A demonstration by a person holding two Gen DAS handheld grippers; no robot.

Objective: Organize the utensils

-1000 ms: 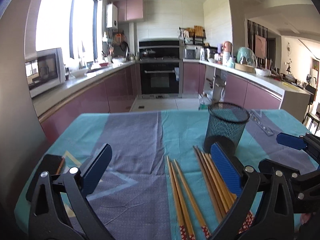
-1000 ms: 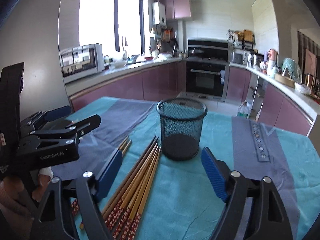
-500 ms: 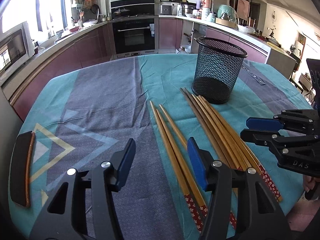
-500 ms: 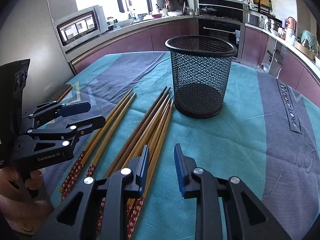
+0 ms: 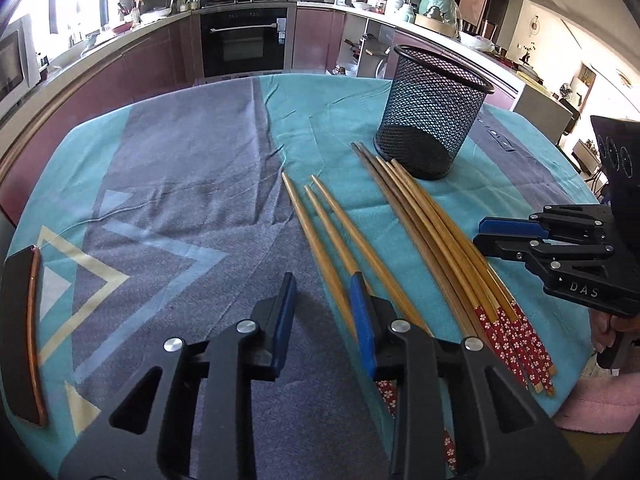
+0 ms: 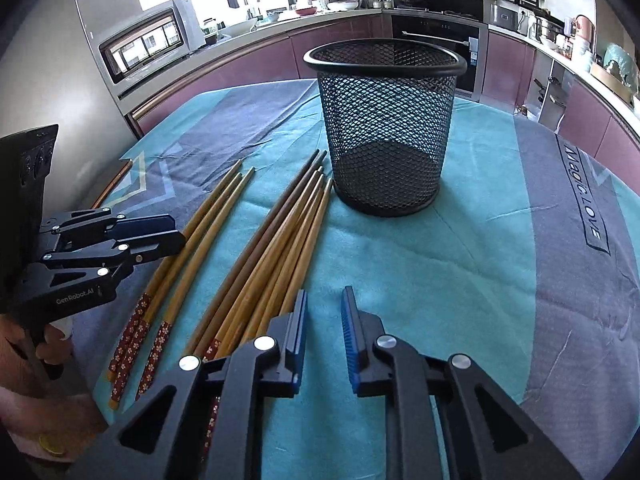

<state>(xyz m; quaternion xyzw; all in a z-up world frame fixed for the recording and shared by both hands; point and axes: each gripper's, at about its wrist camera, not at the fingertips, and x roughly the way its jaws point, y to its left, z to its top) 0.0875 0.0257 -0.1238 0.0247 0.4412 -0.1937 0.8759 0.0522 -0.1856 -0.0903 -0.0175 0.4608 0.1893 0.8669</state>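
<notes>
A round black wire-mesh cup (image 6: 386,128) stood upright and empty on the blue and grey tablecloth (image 5: 180,184). It looked like the home for the sticks, so it made sense that it was right beside their thin tips.

The long brown wooden chopsticks with red flowery ends lay flat in two bunches. The big bunch (image 6: 276,256) nearly touched the cup. The small bunch of three (image 5: 336,240) lay a little apart from it. All the tips pointed the same way, toward the cup, which should make them easy to lift and drop in.

The left gripper (image 5: 322,296) hung over the small bunch. Its blue jaws were closing, but nothing was pinched between them; one jaw sat above a stick. The right gripper (image 6: 323,312) hung by the flowery ends of the big bunch. Its jaws were closing too, with only bare cloth between them.

A dark flat thing with an orange edge (image 5: 24,332) lay far off at the table's side.
</notes>
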